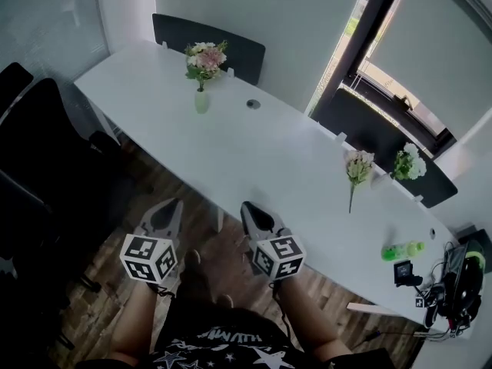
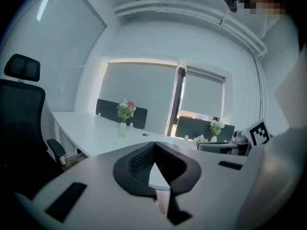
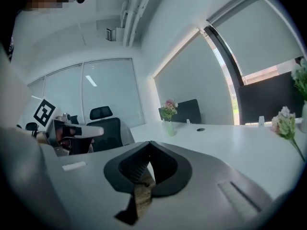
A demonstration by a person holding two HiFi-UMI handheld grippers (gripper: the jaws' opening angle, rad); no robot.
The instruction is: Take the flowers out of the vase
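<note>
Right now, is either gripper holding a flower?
No: the left gripper and the right gripper both have their jaws shut on nothing, and the pink flowers stand in the vase.

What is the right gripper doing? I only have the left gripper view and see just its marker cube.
Observer: The right gripper view shows the right gripper shut, with nothing between its jaws.
Operator: Is anything already out of a vase?
Observer: The head view shows a loose flower sprig lying on the table, beside the white bouquet.
Operator: What's at the table's right end?
Observer: A green bottle lying on its side.
</note>
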